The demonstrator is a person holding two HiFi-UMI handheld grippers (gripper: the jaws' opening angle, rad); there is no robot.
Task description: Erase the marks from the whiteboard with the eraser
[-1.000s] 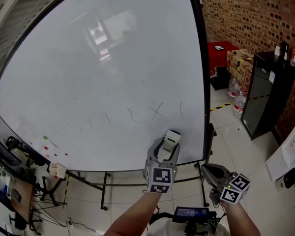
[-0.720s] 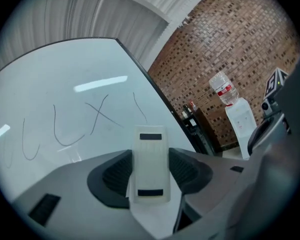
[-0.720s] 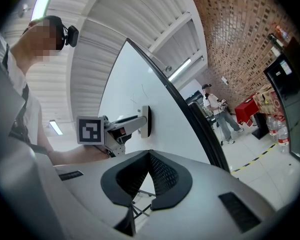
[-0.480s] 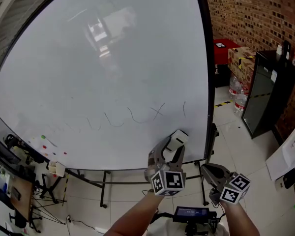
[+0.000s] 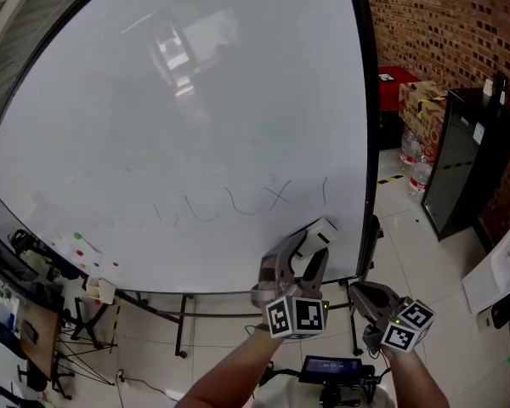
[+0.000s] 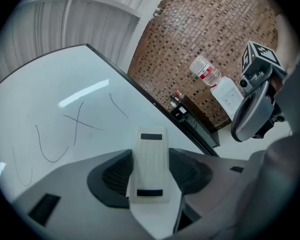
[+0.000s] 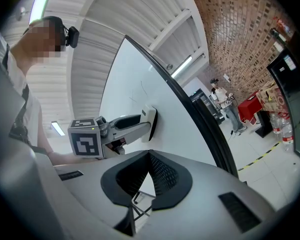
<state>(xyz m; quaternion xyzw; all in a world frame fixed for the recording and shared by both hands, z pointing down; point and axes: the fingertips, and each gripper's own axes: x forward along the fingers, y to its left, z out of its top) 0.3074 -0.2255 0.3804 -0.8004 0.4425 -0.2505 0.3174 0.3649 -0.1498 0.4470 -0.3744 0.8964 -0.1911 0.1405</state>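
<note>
We hold the eraser (image 6: 149, 166) clamped between the left gripper's (image 5: 304, 257) fingers, close to the whiteboard (image 5: 195, 100). The marks (image 5: 238, 201) lie beyond the fingertips. The right gripper's (image 7: 146, 170) fingers meet, empty.

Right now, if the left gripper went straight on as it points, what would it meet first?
The whiteboard; the eraser in the left gripper leads, heading for bare board beside the marks. Contact may already exist; depth unclear.
</note>
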